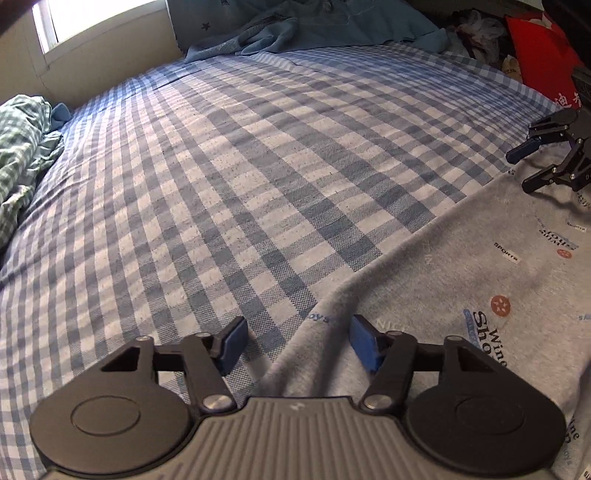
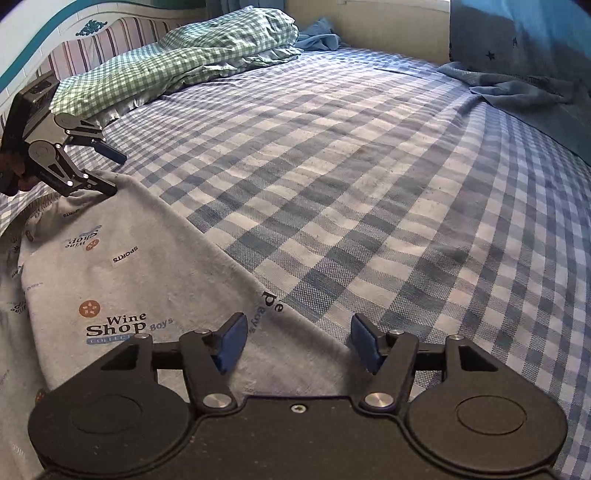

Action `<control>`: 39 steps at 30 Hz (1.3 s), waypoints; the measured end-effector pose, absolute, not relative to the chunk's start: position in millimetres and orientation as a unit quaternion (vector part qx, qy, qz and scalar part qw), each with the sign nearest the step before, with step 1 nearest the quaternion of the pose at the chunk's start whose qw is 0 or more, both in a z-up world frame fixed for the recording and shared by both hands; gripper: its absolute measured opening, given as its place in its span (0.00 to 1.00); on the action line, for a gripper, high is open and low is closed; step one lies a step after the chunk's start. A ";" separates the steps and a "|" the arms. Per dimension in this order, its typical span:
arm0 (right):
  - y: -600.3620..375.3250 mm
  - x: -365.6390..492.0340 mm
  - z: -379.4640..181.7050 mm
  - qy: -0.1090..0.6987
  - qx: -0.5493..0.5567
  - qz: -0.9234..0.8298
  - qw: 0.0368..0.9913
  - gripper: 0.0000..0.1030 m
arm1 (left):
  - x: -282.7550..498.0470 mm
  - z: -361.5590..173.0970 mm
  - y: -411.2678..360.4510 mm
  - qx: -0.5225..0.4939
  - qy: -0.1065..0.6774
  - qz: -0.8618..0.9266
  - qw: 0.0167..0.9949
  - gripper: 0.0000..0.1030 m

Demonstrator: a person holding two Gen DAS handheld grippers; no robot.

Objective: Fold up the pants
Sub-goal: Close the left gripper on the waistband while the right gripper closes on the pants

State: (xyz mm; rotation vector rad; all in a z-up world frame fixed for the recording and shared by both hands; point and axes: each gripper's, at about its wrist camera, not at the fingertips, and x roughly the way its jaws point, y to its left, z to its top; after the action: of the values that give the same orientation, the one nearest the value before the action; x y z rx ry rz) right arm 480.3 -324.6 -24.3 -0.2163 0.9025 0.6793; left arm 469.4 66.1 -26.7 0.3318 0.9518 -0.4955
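Grey pants point(image 1: 461, 266) with printed words and orange badges lie flat on a blue checked bed sheet point(image 1: 221, 184). In the left wrist view my left gripper point(image 1: 298, 332) is open, and the pants' long edge runs between its blue pads without being pinched. My right gripper point(image 1: 519, 171) shows at the far right, open over the far end of the pants. In the right wrist view my right gripper point(image 2: 299, 328) is open astride the edge of the pants point(image 2: 140, 266). My left gripper point(image 2: 116, 174) is open at the waistband corner, its lower finger on the cloth.
A green checked quilt point(image 2: 177, 59) is bunched by the striped headboard point(image 2: 92, 40). A blue blanket point(image 1: 295, 29) lies along the wall side. A red bag point(image 1: 539, 48) and clutter sit past the bed's far corner. The checked sheet point(image 2: 369, 184) stretches beyond the pants.
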 end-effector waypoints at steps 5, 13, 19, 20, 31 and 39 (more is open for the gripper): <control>-312.7 471.4 -21.3 0.415 -0.132 0.336 0.835 0.21 | 462.0 -18.9 57.1 0.143 0.456 -0.227 0.849 0.05; -284.6 457.1 -6.8 0.381 -0.206 0.285 0.855 0.00 | 435.5 1.9 36.6 0.177 0.395 -0.161 0.887 0.02; -261.3 482.2 18.9 0.320 -0.245 0.231 0.886 0.00 | 443.8 23.8 34.5 0.199 0.331 -0.102 0.917 0.02; -254.6 490.9 22.5 0.310 -0.254 0.224 0.888 0.00 | 448.6 24.9 36.0 0.193 0.331 -0.089 0.919 0.02; -213.9 556.9 -28.7 0.349 -0.266 0.210 0.874 0.01 | 483.2 -24.0 52.8 0.157 0.397 -0.075 0.901 0.02; -221.6 550.5 -23.4 0.338 -0.245 0.224 0.880 0.36 | 477.0 -3.6 89.2 0.091 0.385 -0.115 0.911 0.56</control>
State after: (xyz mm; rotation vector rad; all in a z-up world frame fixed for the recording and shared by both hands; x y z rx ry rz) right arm 550.5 -221.6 -23.4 -0.5108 0.7053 0.4664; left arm 477.0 89.2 -3.6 0.1875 0.7946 -0.2375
